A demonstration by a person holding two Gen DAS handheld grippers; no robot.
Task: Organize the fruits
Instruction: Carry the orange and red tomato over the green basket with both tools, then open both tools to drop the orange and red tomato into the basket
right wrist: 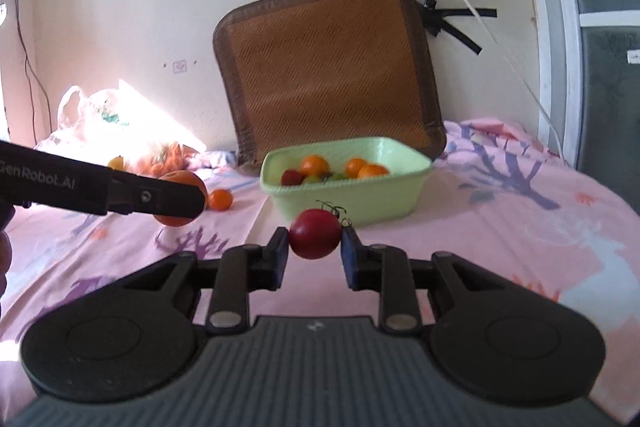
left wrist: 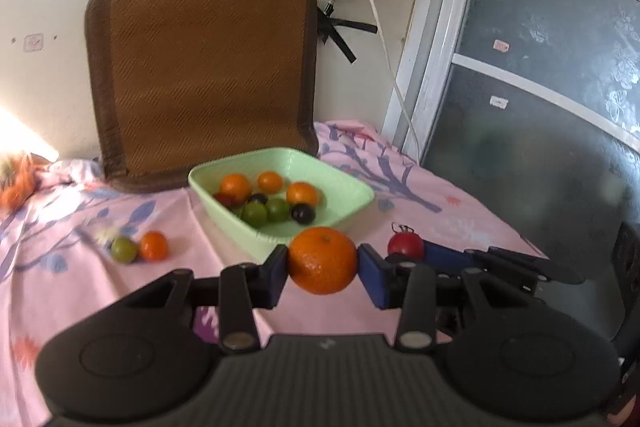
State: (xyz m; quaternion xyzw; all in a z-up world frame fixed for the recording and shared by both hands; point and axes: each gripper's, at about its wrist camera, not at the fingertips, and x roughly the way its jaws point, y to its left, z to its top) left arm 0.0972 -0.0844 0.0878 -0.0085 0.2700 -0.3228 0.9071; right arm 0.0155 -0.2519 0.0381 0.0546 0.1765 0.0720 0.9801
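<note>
We read "GenRobot.AI" on our left gripper (right wrist: 180, 201), whose fingers pinch an orange (left wrist: 322, 260), stem upward; right gripper (right wrist: 315, 247) pinches a tomato (right wrist: 315, 233), stem up-right.

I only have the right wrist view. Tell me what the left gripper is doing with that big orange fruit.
Observer: The left gripper is shut on the large round orange, which is pinched between both blue pads.
Operator: Report loose fruit I cannot see.
Observer: A small green fruit lies beside the small orange fruit.
Operator: Say what the basin wall hides.
Observer: Two dark purple fruits sit inside the pale green plastic basin.
</note>
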